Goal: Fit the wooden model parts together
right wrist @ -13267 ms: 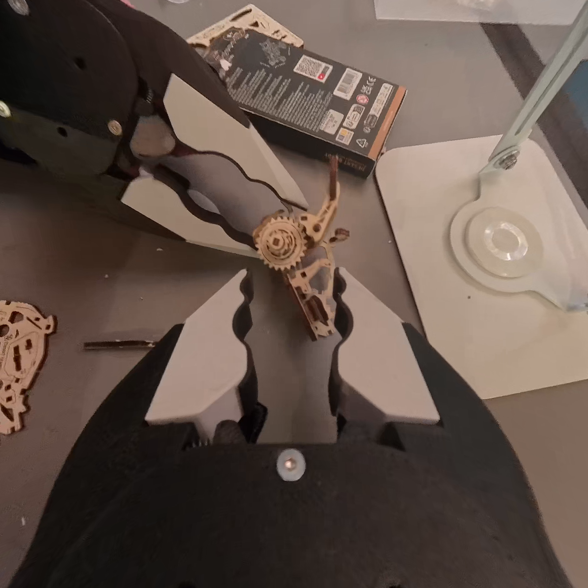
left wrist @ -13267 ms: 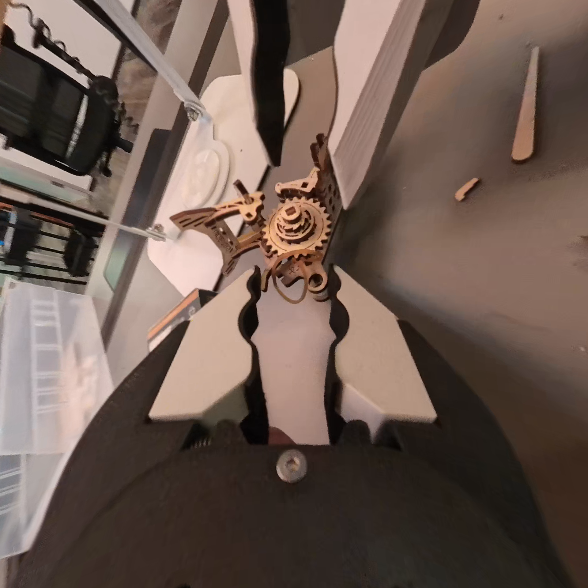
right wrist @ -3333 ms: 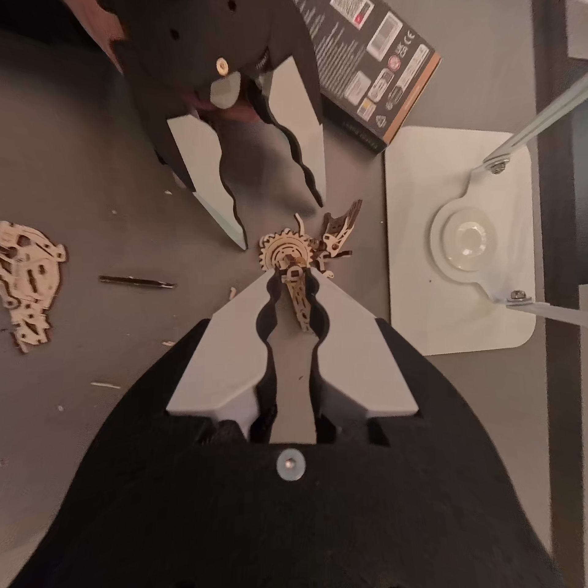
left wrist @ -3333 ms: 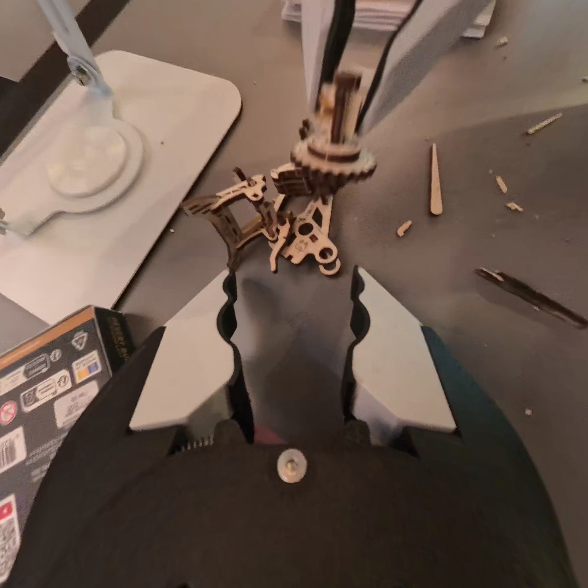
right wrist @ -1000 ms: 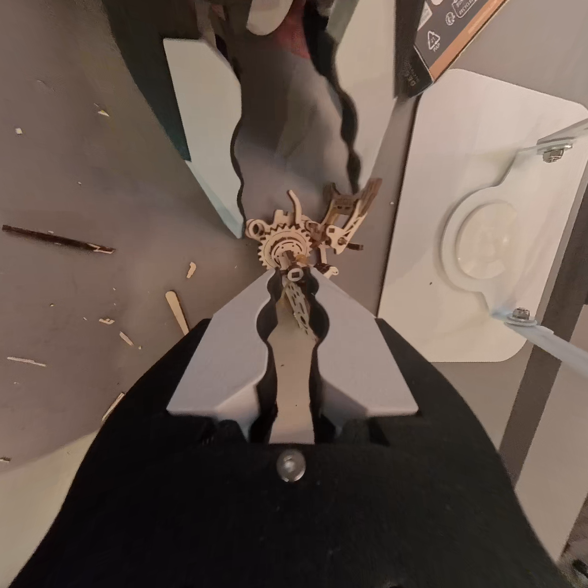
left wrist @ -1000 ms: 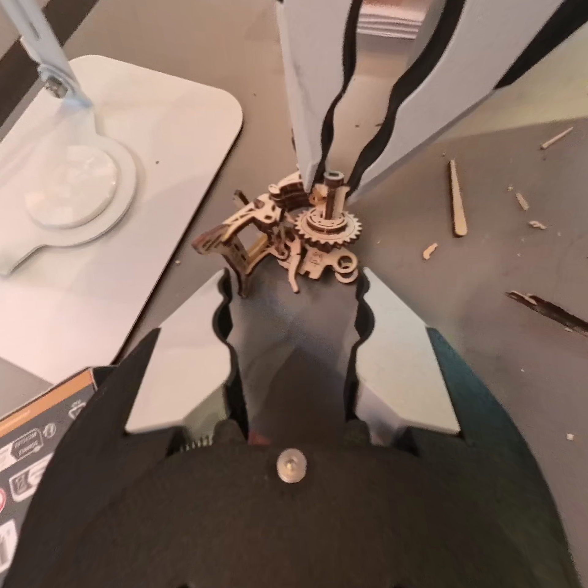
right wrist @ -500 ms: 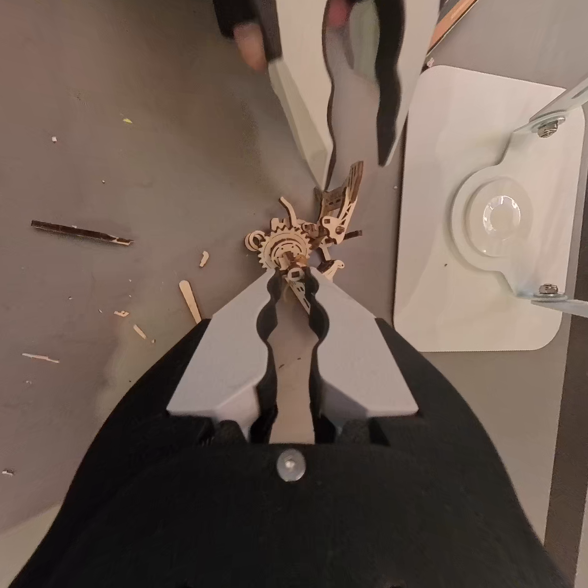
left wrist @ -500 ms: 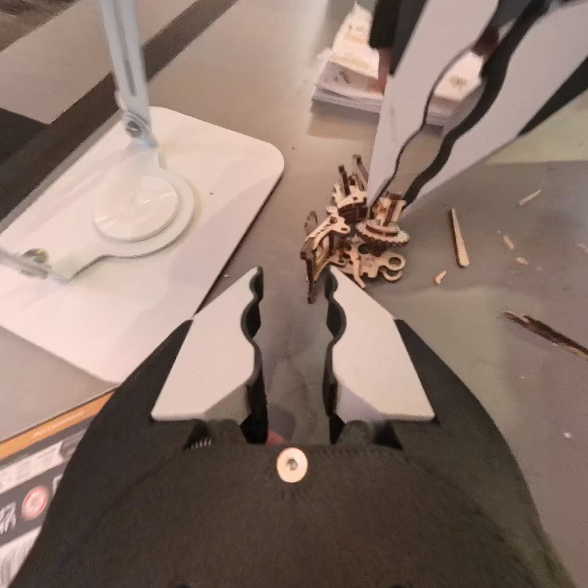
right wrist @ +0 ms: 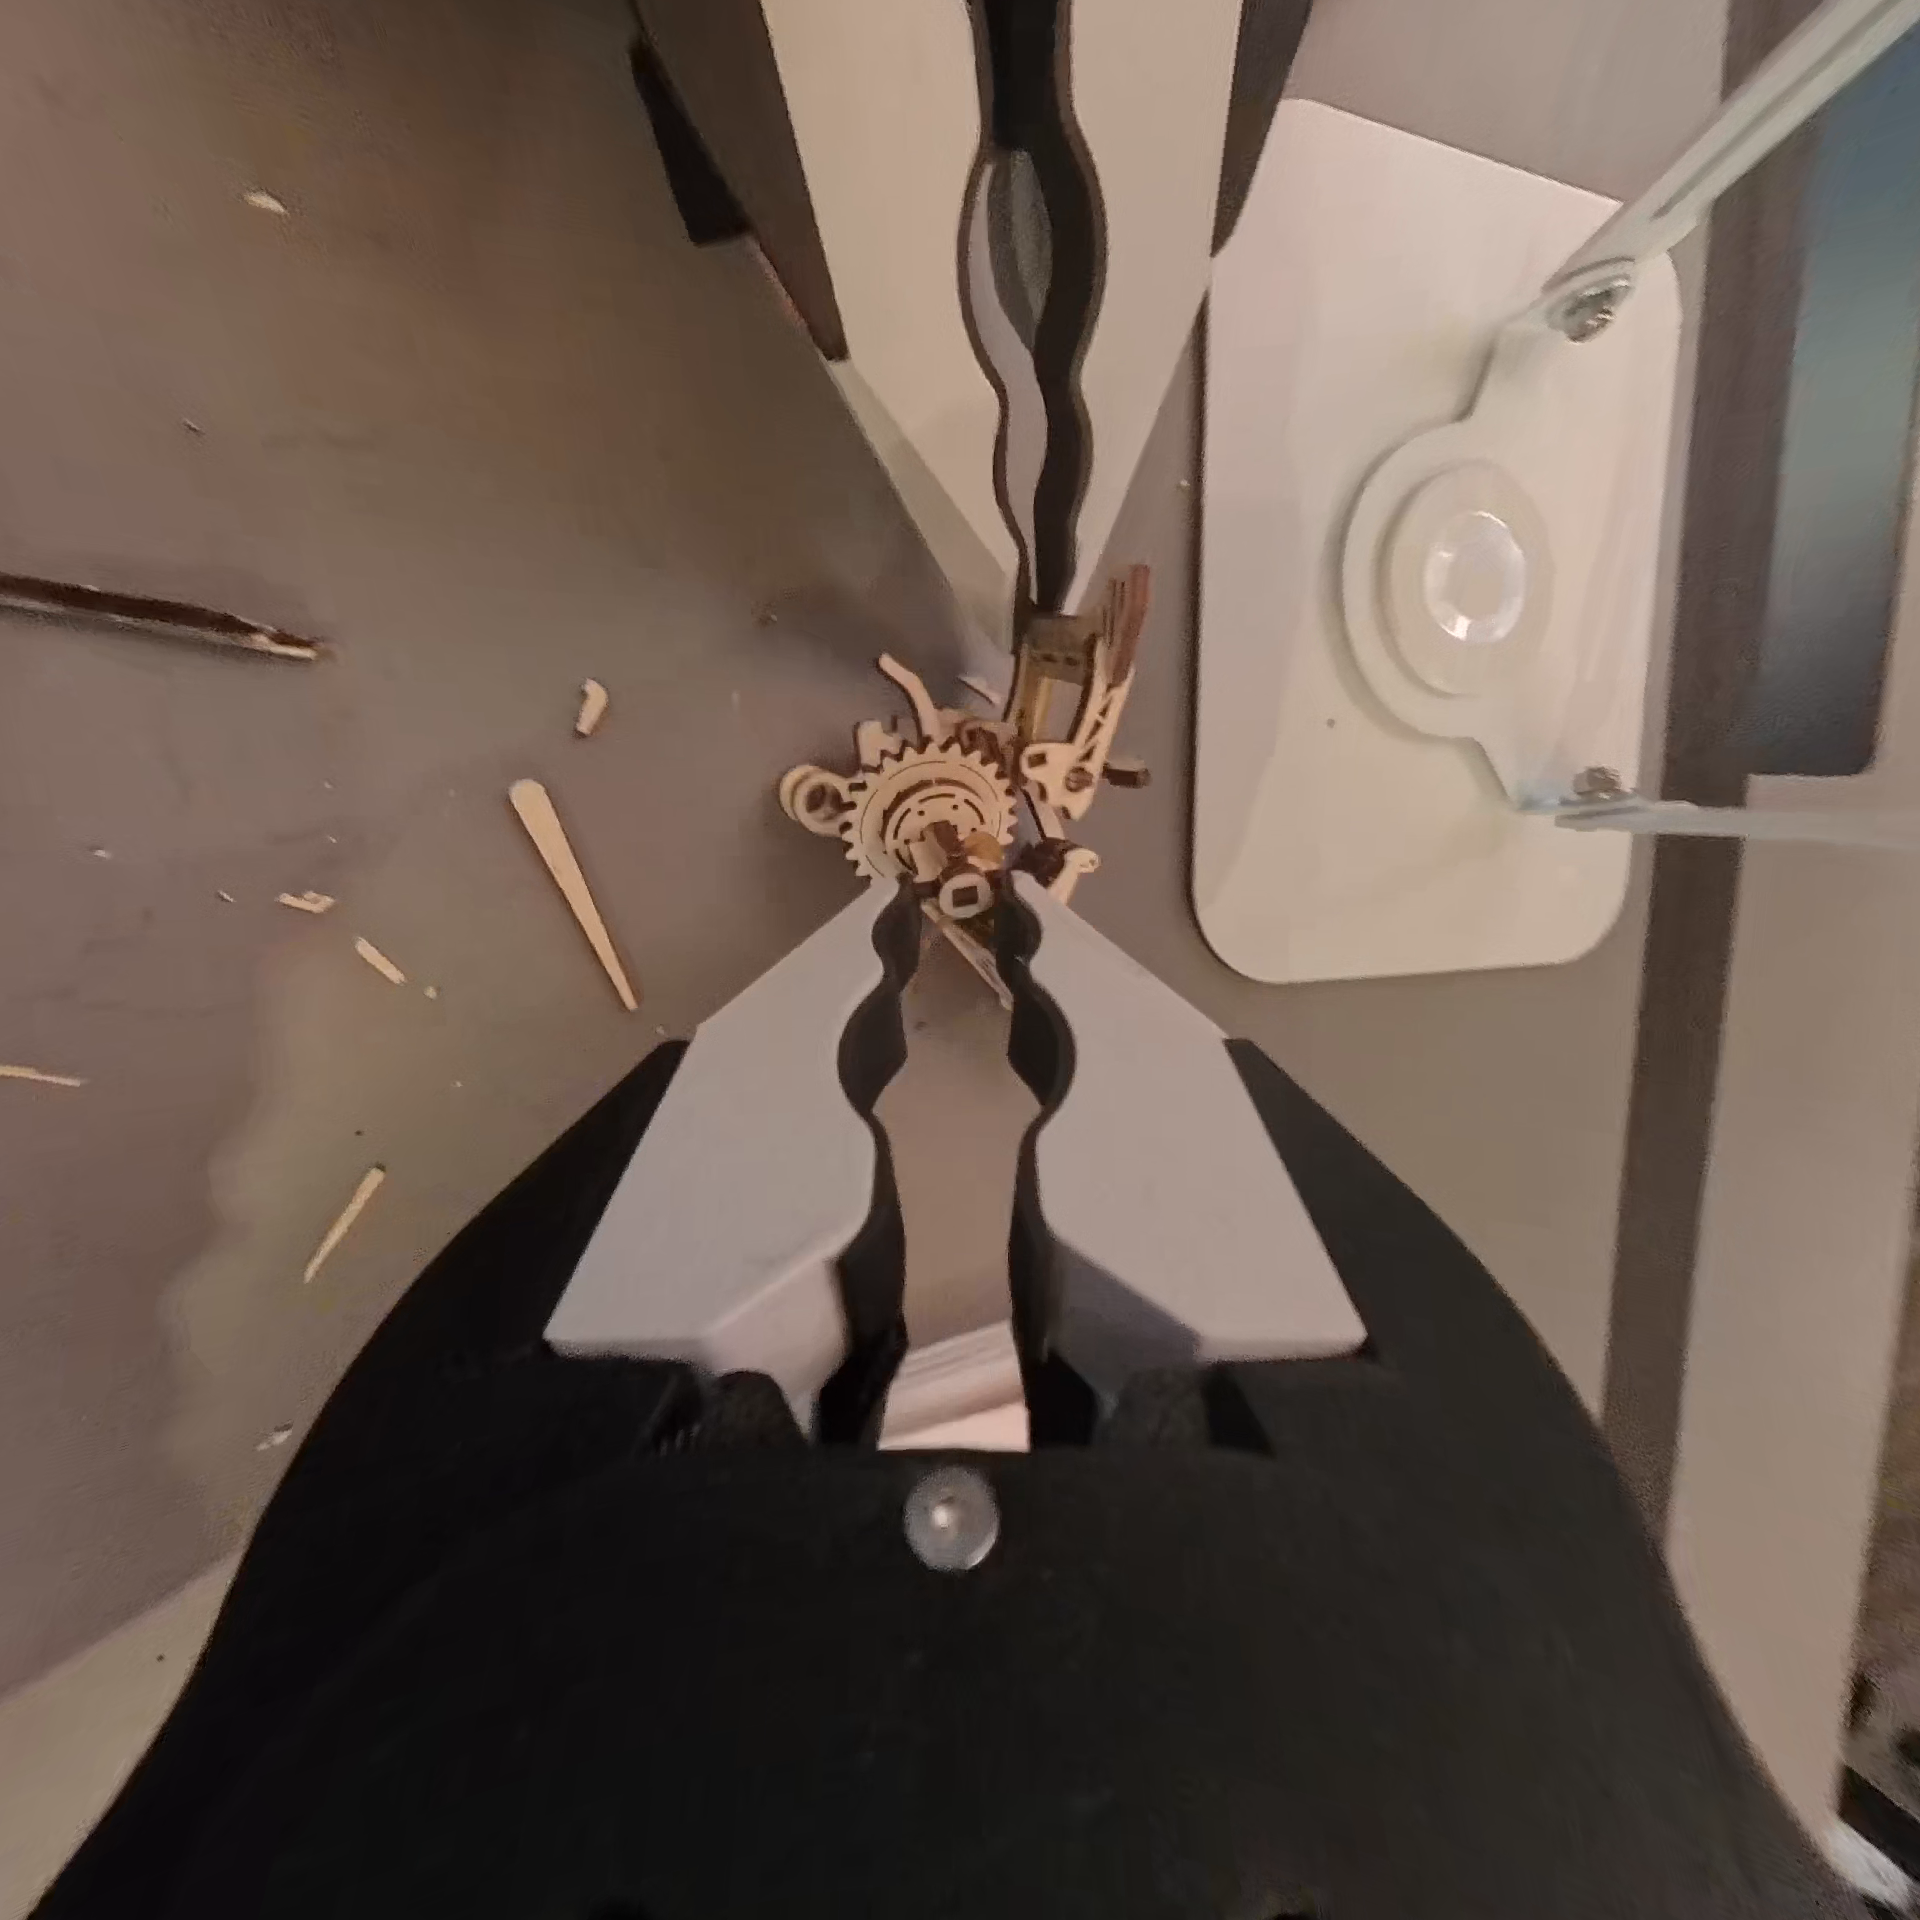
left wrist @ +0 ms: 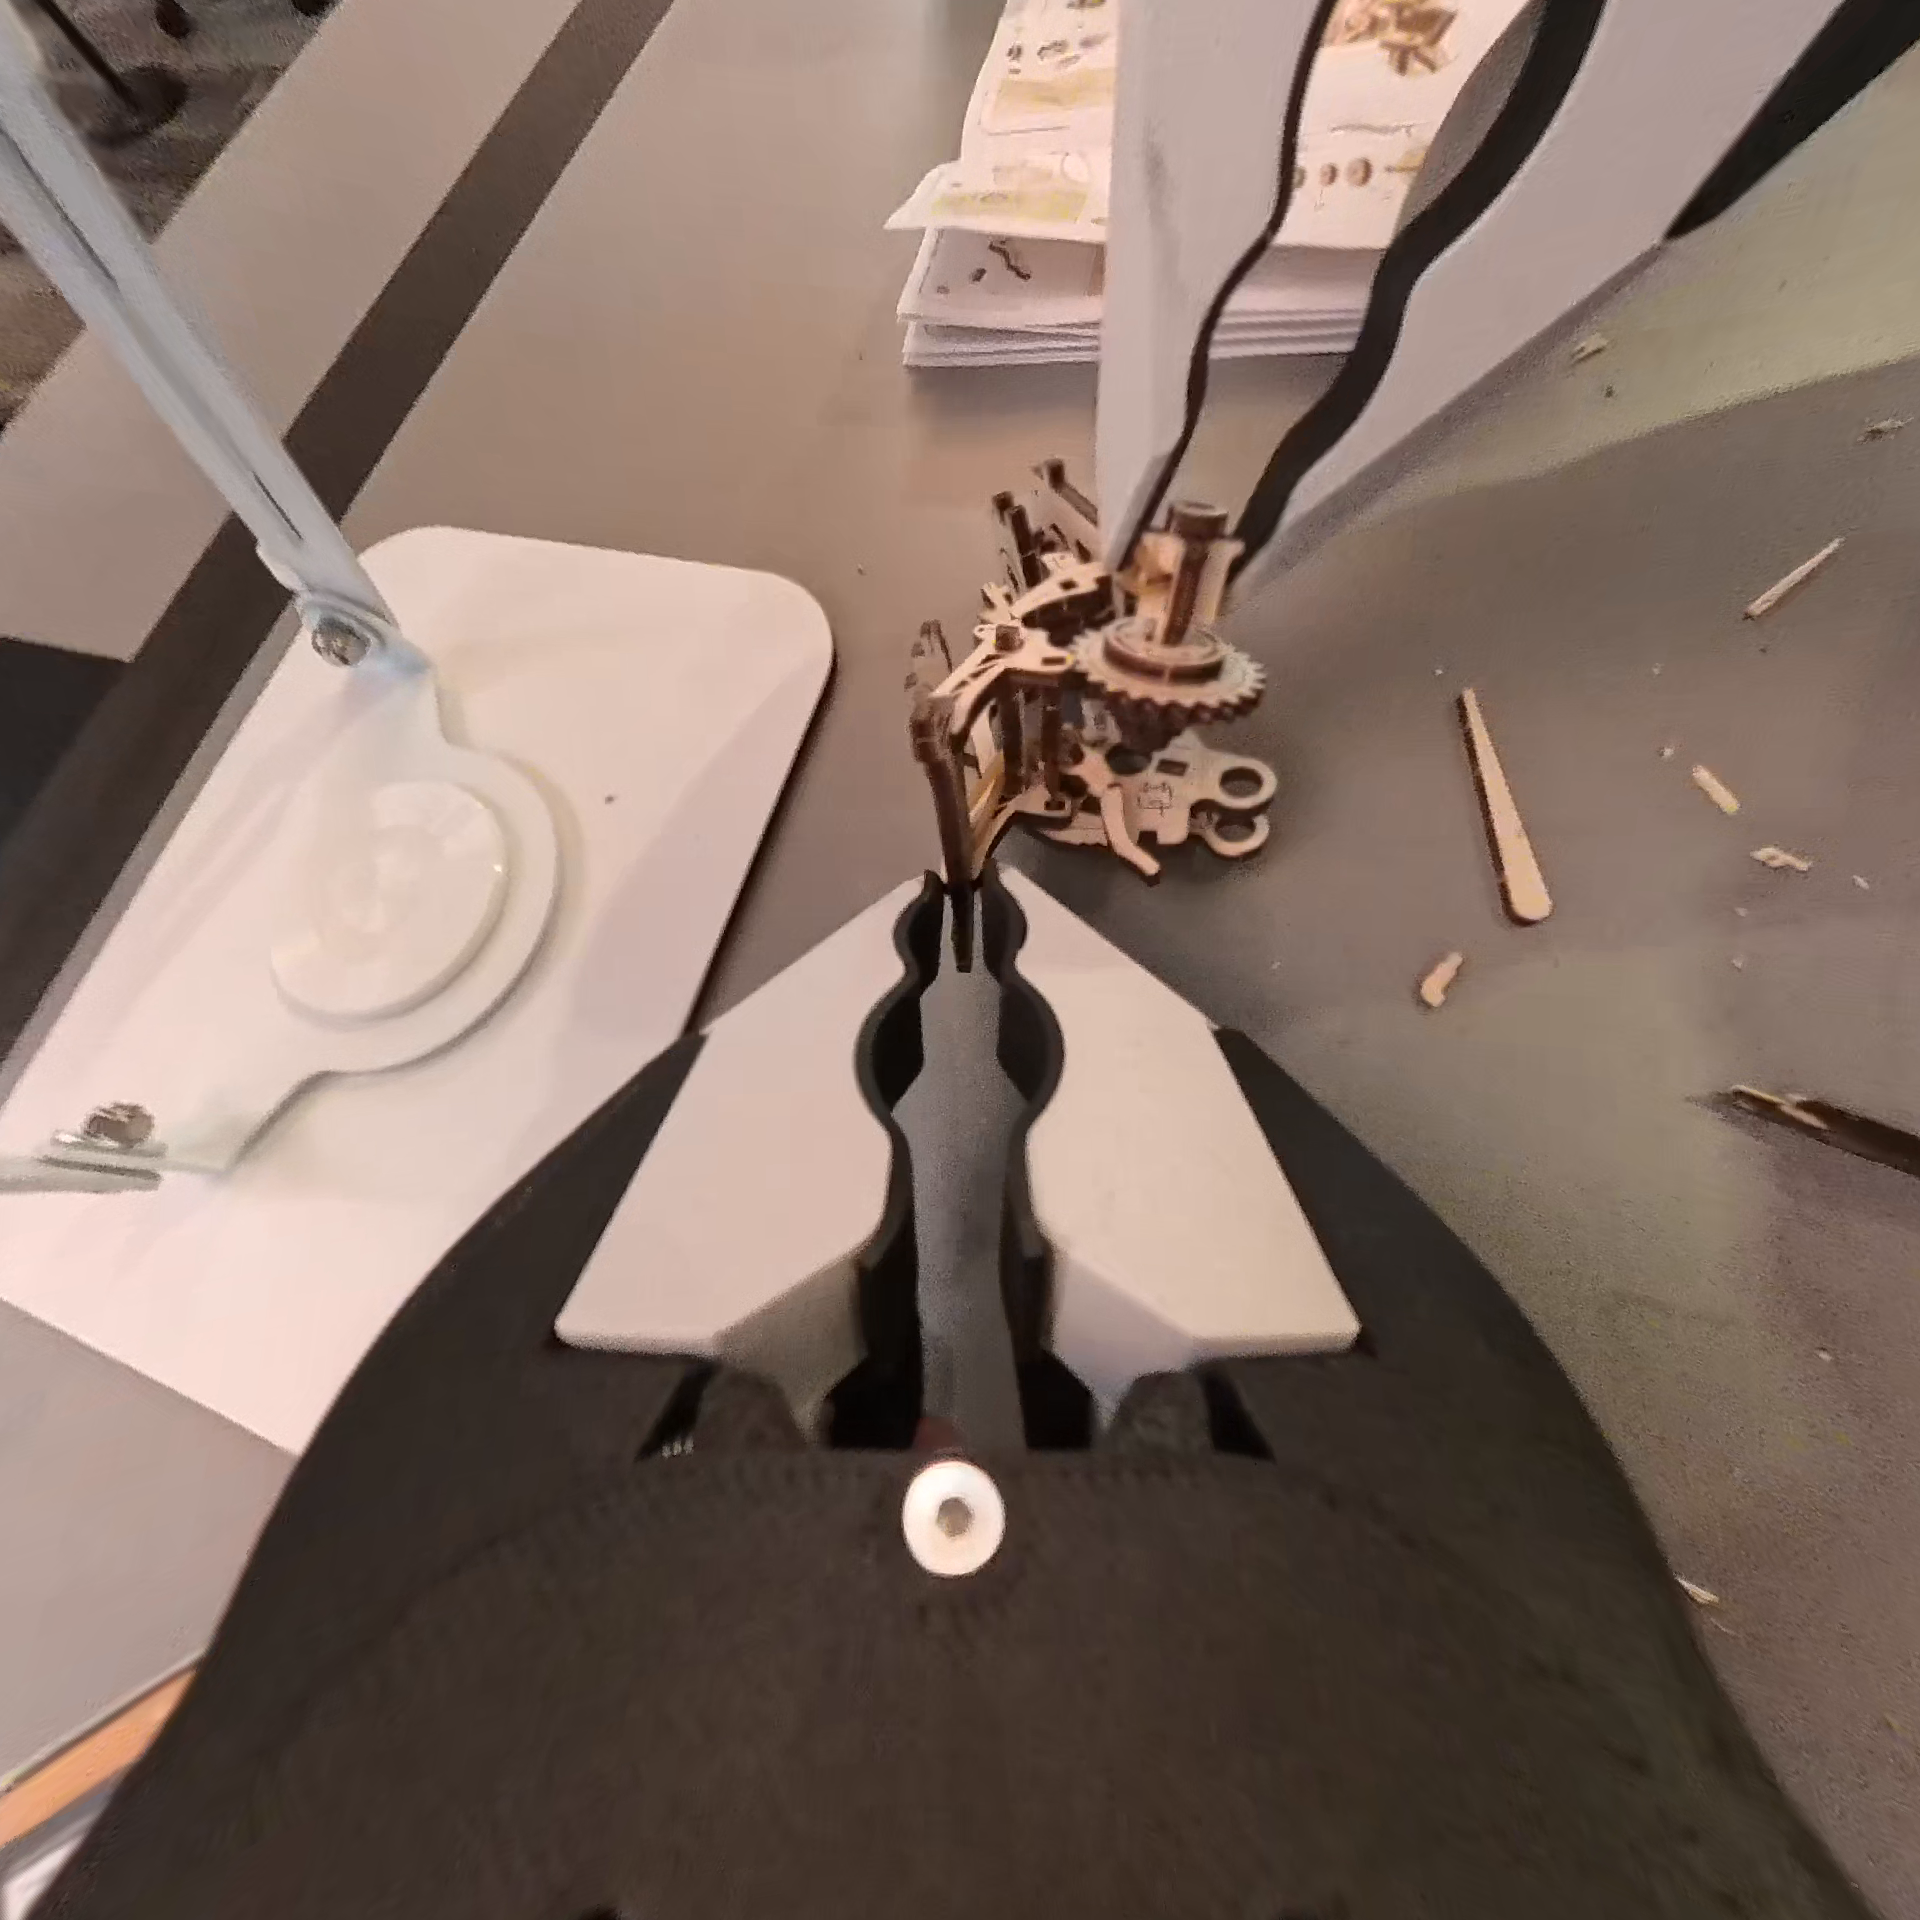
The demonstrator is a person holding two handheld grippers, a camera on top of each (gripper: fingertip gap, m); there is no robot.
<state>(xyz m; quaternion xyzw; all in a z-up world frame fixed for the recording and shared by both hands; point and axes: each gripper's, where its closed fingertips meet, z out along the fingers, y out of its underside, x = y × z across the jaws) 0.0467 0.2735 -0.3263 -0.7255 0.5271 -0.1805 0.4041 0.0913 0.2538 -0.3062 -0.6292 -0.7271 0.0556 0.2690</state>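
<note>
Wooden model (left wrist: pixel 1127 727) sits on the table just right of the white lamp base (left wrist: pixel 436 831). Left gripper (left wrist: pixel 961 914) clamps its dark frame arm; right gripper (right wrist: pixel 961 904) pinches the axle above the gear (right wrist: pixel 935 810). Press straight down the axle, don't twist.

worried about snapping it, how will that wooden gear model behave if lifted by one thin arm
The wooden gear model looks light, likely fragile: thin, cut-out pieces. Lifted by the thin arm, it would probably flex or pop loose. The gear sits off-centre, so it may tilt.
</note>
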